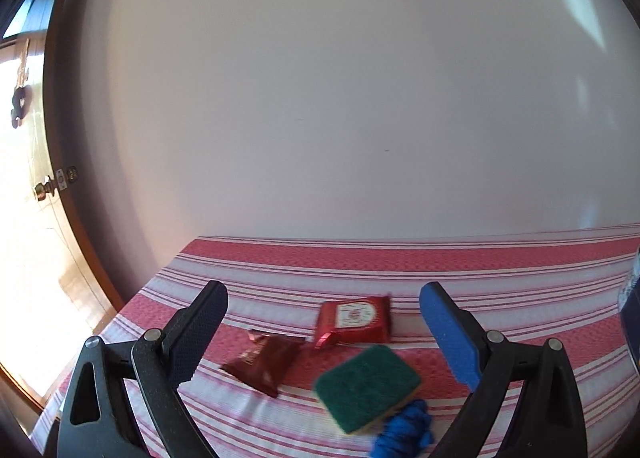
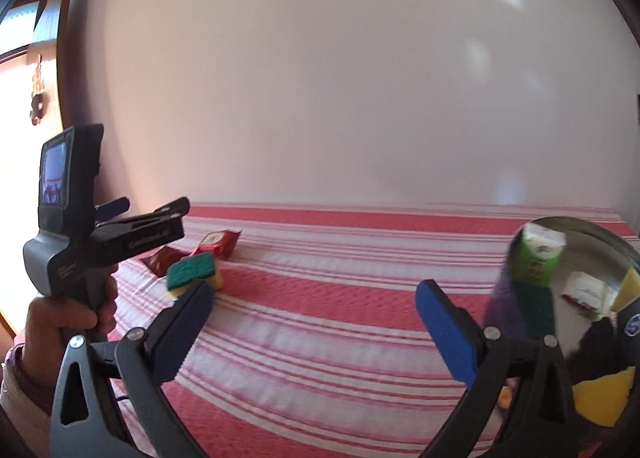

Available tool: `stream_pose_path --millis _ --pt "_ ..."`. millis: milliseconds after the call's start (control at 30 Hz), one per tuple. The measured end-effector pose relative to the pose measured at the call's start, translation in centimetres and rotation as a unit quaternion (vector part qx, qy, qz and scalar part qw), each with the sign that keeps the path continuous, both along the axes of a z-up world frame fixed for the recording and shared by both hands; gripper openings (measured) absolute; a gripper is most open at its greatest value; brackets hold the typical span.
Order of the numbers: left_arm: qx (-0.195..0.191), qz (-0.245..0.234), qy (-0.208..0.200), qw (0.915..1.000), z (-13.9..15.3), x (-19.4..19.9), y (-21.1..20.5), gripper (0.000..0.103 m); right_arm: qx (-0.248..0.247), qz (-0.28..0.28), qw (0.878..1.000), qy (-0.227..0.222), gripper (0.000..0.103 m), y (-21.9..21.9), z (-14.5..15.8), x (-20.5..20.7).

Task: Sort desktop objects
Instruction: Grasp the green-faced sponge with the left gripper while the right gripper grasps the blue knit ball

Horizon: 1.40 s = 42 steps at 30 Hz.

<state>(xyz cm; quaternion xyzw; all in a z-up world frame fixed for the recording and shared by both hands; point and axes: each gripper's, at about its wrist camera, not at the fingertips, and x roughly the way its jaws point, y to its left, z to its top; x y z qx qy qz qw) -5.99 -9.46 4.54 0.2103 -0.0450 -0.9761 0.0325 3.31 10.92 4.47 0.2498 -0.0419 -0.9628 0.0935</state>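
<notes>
Both hand-held grippers, left (image 1: 323, 336) and right (image 2: 314, 328), gape empty over the red-and-white striped tabletop (image 2: 320, 338), green-topped yellow rectangular sponge (image 1: 366, 388) at the left one's five o'clock

The right gripper (image 2: 316, 322) hangs over the red-and-white striped cloth (image 2: 320, 338) with its jaws spread wide and nothing between them. At the right edge a metal bowl (image 2: 592, 234) holds a green carton (image 2: 536, 262), a white packet (image 2: 588, 290) and yellow sponge pieces (image 2: 604, 398). Far left, a hand (image 2: 68, 322) grips the left gripper (image 2: 132, 234), which points toward a green sponge (image 2: 192, 266) and red packets (image 2: 220, 242)
</notes>
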Motion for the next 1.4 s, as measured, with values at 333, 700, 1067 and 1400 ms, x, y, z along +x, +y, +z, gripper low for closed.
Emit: stream_pose_path --millis 333,700,1067,1400 --pt "0.04 0.123 0.024 0.9913 1.3 -0.7 -11.5 0.098 0.01 0.082 0.988 -0.13 0.095 -11.1 -4.4 -8.3" --pt "0.016 0.073 0.012 0.9971 0.1 -1.8 -10.0 0.098 0.024 0.091 0.982 -0.164 0.045 -12.5 -6.6 -10.7" --pt "-0.128 -0.145 -0.041 0.9802 -3.5 -1.1 -1.3 0.098 -0.015 0.064 0.991 -0.119 0.044 -5.6 -5.1 -8.0" --pt "-0.216 -0.206 -0.114 0.9475 -8.3 -2.8 4.6 0.098 -0.059 0.03 0.991 -0.113 0.044 -1.5 -4.5 -7.5"
